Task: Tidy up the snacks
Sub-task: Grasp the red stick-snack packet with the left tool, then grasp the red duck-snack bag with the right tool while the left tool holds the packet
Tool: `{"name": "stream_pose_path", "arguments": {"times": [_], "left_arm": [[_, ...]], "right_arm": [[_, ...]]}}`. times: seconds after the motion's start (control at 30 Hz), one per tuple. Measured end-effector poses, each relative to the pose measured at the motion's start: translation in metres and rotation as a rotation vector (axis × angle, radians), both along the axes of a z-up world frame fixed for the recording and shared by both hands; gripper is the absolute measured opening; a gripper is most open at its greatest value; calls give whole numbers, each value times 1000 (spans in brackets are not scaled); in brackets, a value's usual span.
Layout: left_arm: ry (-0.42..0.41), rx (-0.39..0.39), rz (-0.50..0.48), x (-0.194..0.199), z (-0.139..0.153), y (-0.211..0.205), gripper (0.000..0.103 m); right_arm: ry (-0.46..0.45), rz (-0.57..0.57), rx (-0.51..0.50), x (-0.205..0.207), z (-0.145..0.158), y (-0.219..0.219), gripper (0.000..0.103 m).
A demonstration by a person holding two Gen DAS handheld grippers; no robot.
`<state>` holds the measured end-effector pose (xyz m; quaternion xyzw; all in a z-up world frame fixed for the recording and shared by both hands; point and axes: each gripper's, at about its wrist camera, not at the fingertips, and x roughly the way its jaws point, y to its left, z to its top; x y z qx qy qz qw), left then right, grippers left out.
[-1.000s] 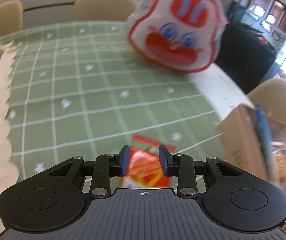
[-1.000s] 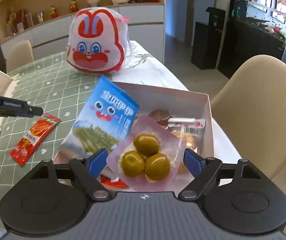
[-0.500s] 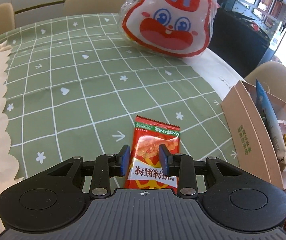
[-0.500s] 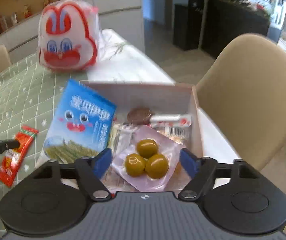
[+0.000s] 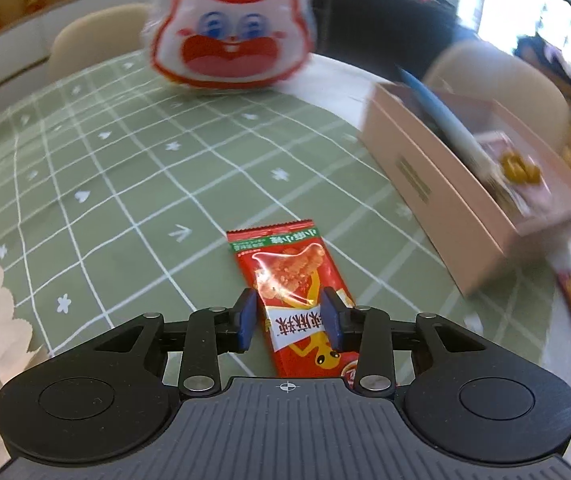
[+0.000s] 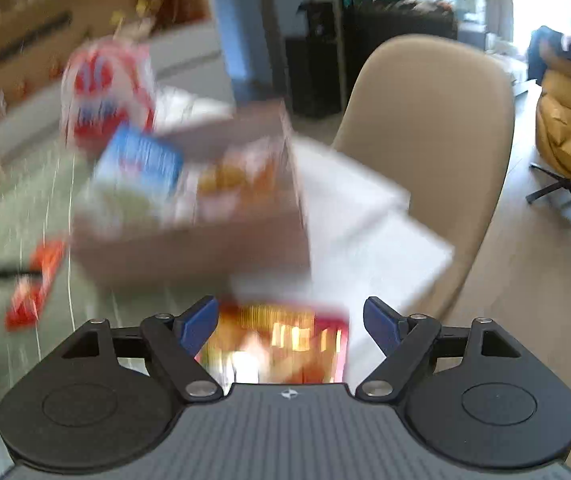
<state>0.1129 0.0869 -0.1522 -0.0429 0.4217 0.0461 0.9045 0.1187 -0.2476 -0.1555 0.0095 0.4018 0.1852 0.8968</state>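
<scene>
The red snack packet [image 5: 291,300] is lying flat on the green checked table [image 5: 125,200], its long axis running from about 11 o'clock down to 5 o'clock in the left wrist view. Its lower half is sitting between the two blue pads of the left hand-held gripper [image 5: 289,320]. The jaws of this hand-held gripper are standing partly apart and have just been opening; the right pad is over the packet's edge, the left pad just beside it, and no squeeze is showing on the wrapper. At 12 o'clock, well apart, the rabbit-face bag [image 5: 231,28] is standing on the table. At 2 o'clock the cardboard box [image 5: 445,200] is holding a blue packet [image 5: 437,116] leaning upright and some yellowish snacks.

In the right wrist view, heavily blurred, the right hand-held gripper [image 6: 291,326] is hovering with its jaws spread wide. An orange and red snack bag [image 6: 277,348] is lying below and between the pads, touching neither as far as the blur allows. The box [image 6: 189,248] is sitting at 11 o'clock, the red packet [image 6: 35,284] at 9 o'clock, a beige chair [image 6: 437,140] at 1 o'clock
</scene>
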Motion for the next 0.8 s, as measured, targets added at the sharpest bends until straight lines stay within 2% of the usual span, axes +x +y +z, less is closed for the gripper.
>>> {"name": "stream_pose_path", "arguments": {"times": [0.07, 0.1, 0.2, 0.27, 0.33, 0.4, 0.53, 0.67, 0.8], "left_arm": [[27, 7, -41, -9, 3, -8, 40], [40, 7, -57, -14, 4, -10, 40], [76, 24, -90, -36, 8, -19, 40], [111, 14, -97, -51, 11, -25, 40], [155, -21, -85, -64, 13, -31, 41], [202, -54, -62, -73, 15, -37, 41], [288, -110, 18, -74, 18, -46, 43], [315, -154, 87, -64, 16, -44, 51], [323, -129, 95, -56, 15, -49, 55]], "right_arm": [[53, 48, 64, -10, -8, 3, 81], [45, 70, 79, -17, -8, 9, 81], [48, 205, 69, -31, -7, 39, 81], [34, 312, -35, -44, -5, 62, 82], [18, 382, -194, -59, -6, 87, 82], [27, 397, -259, -64, -2, 99, 83], [163, 365, -258, -50, 0, 103, 93], [202, 339, -249, -42, -5, 106, 99], [215, 339, -252, -41, -8, 110, 102]]}}
